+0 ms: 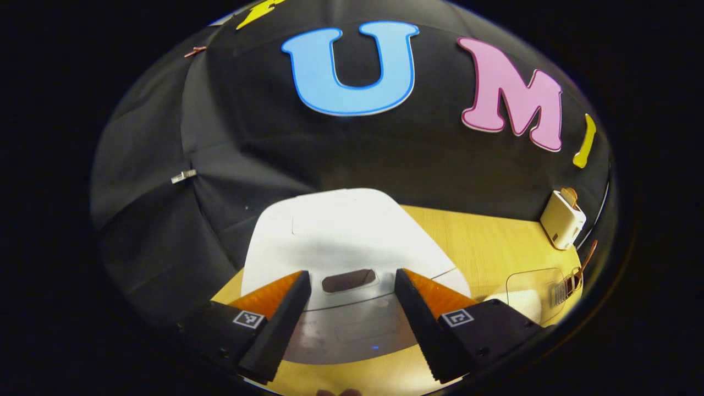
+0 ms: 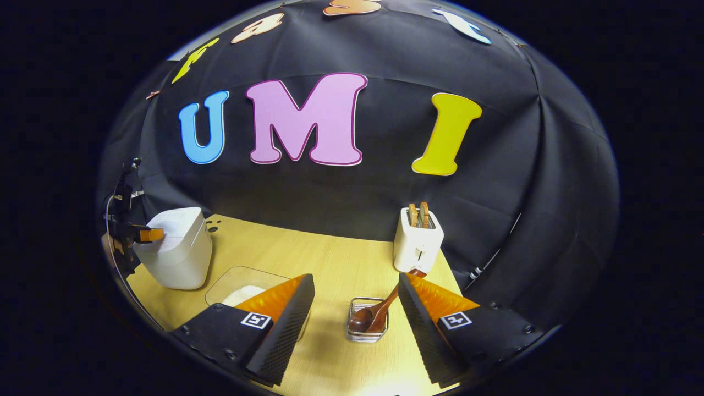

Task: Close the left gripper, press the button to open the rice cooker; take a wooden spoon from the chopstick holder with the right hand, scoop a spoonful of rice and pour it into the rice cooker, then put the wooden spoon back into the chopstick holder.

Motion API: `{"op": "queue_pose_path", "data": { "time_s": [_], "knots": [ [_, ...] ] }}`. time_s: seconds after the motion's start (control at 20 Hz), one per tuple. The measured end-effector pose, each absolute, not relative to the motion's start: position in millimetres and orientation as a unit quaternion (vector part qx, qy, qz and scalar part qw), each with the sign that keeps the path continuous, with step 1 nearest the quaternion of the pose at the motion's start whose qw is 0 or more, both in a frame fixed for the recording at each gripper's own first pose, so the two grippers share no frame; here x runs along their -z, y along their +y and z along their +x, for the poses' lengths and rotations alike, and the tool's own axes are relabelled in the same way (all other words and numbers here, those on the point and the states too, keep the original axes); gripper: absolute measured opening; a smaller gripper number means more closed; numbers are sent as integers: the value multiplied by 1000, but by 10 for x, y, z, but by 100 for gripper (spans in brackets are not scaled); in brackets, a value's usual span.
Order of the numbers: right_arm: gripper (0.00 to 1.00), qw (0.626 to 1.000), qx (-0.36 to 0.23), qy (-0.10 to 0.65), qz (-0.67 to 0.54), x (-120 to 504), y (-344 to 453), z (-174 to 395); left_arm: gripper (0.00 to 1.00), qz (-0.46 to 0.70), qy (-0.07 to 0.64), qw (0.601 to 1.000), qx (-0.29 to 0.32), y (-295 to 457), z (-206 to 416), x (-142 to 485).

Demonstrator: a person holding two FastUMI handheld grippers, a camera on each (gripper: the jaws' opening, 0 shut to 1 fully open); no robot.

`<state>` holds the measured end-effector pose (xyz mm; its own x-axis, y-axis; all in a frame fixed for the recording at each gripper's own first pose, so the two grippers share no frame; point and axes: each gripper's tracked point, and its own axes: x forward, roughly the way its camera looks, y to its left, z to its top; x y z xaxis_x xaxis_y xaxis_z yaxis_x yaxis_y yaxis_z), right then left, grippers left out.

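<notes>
No readable brand or label anywhere; the rice cooker (image 1: 341, 242) has a small dark panel on its lid front and a tiny blue light lower down, but any print there is too faint to make out. Both grippers carry square coded markers, not text.

In the left gripper view, the left gripper (image 1: 349, 283) hangs right over the front of the closed white cooker, jaws spread wide, nothing between them and not clearly touching the lid. Off to the right sit a white toaster (image 1: 562, 219), a clear container of rice (image 1: 531, 294) partly cut off behind one finger, and the wire chopstick holder (image 1: 566, 287), squashed at the edge and hard to read.

In the right gripper view, the right gripper (image 2: 356, 289) is also wide open and empty, above the wooden table (image 2: 330, 258). The wooden spoon (image 2: 374, 313) leans in the chopstick holder just ahead, bowl down, handle tilting toward the toaster with two slices in it. The rice container is half hidden behind a finger. The cooker sits far left, the other gripper at its near edge.
</notes>
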<state>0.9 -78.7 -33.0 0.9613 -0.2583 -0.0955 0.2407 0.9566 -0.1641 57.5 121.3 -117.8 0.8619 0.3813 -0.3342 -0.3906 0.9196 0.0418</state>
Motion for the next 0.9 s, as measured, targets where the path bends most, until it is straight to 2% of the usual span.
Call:
{"op": "queue_pose_path", "data": {
  "time_s": [0.5, 0.65, 0.9],
  "knots": [
    [95, 988, 128, 44, -69, 263, -780, -57, 100, -14, 182, 966, -185, 1183, 583, 1136],
    [95, 989, 129, 41, -67, 245, -772, -115, 98, 10, 144, 977, -156, 1060, 555, 900],
    [95, 991, 110, 34, -65, 201, -598, -123, 99, -8, 42, 997, -62, 547, 507, 296]
  ]
}}
